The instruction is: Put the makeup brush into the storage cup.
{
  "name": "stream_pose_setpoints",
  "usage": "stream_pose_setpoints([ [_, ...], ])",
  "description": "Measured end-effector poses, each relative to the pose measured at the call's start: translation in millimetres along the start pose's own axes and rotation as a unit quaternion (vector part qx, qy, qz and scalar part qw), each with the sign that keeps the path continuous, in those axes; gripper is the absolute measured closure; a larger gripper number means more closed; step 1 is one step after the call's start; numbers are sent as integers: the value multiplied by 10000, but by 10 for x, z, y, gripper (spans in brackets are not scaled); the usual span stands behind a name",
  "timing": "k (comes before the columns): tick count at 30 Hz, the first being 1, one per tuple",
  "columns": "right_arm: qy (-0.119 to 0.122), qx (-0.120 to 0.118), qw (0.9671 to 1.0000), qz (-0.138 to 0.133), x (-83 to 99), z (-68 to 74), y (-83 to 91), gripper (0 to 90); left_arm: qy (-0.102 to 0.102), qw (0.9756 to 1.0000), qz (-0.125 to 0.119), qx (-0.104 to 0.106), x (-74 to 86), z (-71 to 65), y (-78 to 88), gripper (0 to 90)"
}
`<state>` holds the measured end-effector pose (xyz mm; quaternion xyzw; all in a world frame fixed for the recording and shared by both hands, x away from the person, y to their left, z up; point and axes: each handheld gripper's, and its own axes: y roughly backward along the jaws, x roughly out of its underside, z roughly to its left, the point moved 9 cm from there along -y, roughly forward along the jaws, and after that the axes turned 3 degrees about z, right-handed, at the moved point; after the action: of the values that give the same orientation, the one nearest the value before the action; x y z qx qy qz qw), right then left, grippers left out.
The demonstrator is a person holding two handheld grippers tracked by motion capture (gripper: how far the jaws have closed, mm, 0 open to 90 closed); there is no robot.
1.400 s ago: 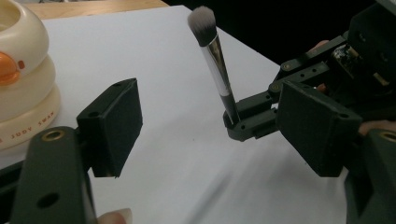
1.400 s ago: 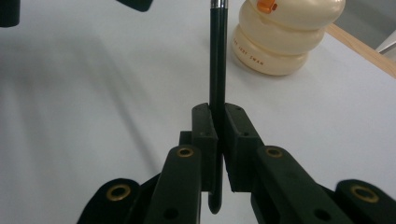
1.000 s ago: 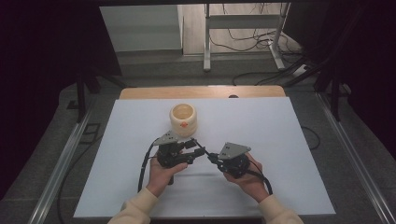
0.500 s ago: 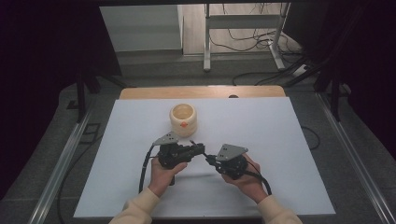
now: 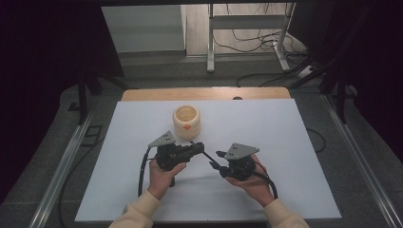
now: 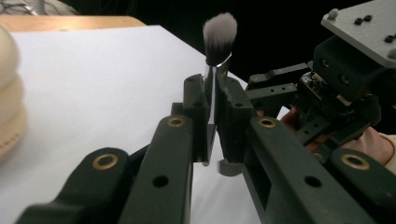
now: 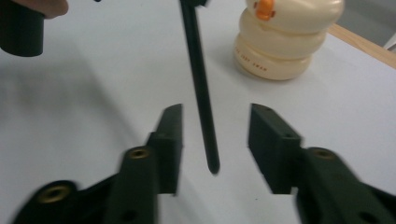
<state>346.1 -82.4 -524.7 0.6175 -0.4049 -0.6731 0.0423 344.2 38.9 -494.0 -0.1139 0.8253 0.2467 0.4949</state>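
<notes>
Nearest the camera in the high view, the person's two cream sleeves enter from the bottom edge, each hand carrying a gripper above the white table top point(image 5: 285, 142).

The right gripper point(image 5: 215, 160) sits in the right hand, its jaws pointing left toward the other gripper. In the right gripper view its two black jaws stand apart, and they have just been opening. The thin black handle of the makeup brush point(image 7: 200, 88) hangs between them, its lower end free. Neither pad touches the handle; a clear gap shows on both sides.

The left gripper point(image 5: 202, 148) sits in the left hand, jaws pointing right. In the left gripper view its jaws are closed tight on the silver ferrule of the brush, one pad on each side, and they have just finished closing. The bristle tuft point(image 6: 220, 32), white at the tip and dark at the base, stands above the jaws. The handle runs out below them. The brush is thus carried by the left gripper alone, held off the table surface between the two grippers. The right hand and its gripper body show just beyond the clamped jaws.

Farther out, a cream-coloured ribbed holder point(image 5: 186, 121) with an orange beak-like mark stands upright on the table, open at the top, just beyond the left gripper.

Beyond the white top, a strip of wooden table edge point(image 5: 204, 93) shows.
</notes>
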Motion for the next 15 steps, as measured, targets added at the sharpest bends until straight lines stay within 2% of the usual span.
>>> stream_pose_setpoints([
  [3,-150,57,9999,-15,12,-47,52,363,4,10000,-66,-33,-31,20,53,831],
  [7,-291,127,9995,-19,67,-100,124,275,7,9999,-128,-63,-63,35,118,831],
  [15,-612,233,9978,24,185,-200,247,159,-55,9997,-198,-140,-101,34,191,831],
])
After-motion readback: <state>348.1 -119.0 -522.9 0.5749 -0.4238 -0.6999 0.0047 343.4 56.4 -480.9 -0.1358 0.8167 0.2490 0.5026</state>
